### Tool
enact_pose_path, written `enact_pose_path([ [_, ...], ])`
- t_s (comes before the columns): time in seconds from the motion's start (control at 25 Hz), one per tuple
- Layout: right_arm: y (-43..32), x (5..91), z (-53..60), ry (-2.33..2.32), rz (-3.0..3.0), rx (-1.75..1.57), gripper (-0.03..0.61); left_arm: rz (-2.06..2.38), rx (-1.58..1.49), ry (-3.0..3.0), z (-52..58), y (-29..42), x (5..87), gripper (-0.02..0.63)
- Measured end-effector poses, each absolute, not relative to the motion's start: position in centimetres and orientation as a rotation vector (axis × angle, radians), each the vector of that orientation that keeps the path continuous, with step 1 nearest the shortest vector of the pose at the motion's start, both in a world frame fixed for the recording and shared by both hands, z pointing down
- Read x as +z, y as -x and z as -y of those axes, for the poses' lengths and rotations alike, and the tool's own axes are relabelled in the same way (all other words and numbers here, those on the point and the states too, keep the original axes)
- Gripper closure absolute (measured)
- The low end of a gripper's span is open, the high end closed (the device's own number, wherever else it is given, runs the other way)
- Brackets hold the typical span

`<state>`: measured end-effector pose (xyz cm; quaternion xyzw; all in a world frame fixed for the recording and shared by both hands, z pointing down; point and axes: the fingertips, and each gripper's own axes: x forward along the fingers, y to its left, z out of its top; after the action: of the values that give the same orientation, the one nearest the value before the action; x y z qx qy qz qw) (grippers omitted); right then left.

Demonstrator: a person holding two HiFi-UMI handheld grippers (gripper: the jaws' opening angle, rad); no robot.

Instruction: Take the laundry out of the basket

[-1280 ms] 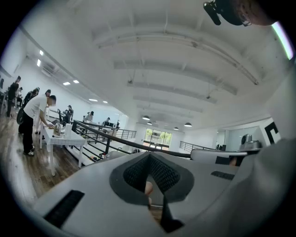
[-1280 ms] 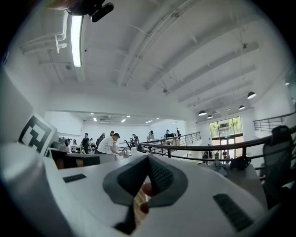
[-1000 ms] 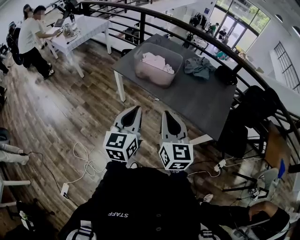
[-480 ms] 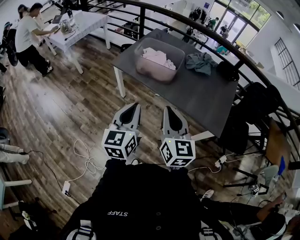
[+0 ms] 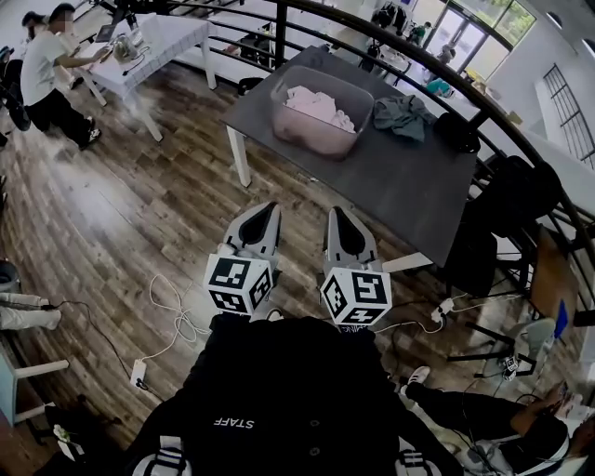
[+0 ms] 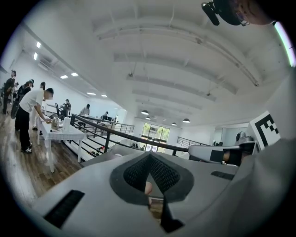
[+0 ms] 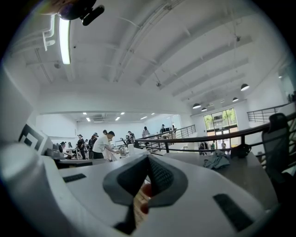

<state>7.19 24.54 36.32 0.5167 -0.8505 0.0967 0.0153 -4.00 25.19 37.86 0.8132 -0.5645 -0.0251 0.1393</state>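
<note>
A translucent pinkish basket (image 5: pixel 311 130) stands at the far left end of the dark table (image 5: pixel 400 200); white and pale pink laundry (image 5: pixel 321 104) lies heaped inside it. A grey-green garment (image 5: pixel 402 116) lies on the table to its right, also in the right gripper view (image 7: pixel 216 159). My left gripper (image 5: pixel 270 208) and right gripper (image 5: pixel 337 214) are side by side over the wooden floor, short of the table's near edge, pointing toward it. Both are shut and hold nothing. In the gripper views the left gripper's jaws (image 6: pixel 149 157) and the right gripper's jaws (image 7: pixel 148 159) are together.
A black bag (image 5: pixel 456 130) sits on the table by the curved black railing (image 5: pixel 307 23). A dark chair with a coat (image 5: pixel 507 200) stands at the table's right. A white table (image 5: pixel 158 42) with a person (image 5: pixel 46 70) stands at far left. Cables (image 5: pixel 172 316) lie on the floor.
The table and basket have shifted a little in the head view as the person moves. Both grippers keep the same pose, shut.
</note>
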Motion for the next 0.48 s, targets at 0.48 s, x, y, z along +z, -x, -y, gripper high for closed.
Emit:
enact_pose_path([
  [0.48, -3.9, 39.2, -23.0, -1.567, 2.606, 0.35, 0.565, 1.579, -0.031, -2.301, -23.6, 6.7, 41.5, 0.617],
])
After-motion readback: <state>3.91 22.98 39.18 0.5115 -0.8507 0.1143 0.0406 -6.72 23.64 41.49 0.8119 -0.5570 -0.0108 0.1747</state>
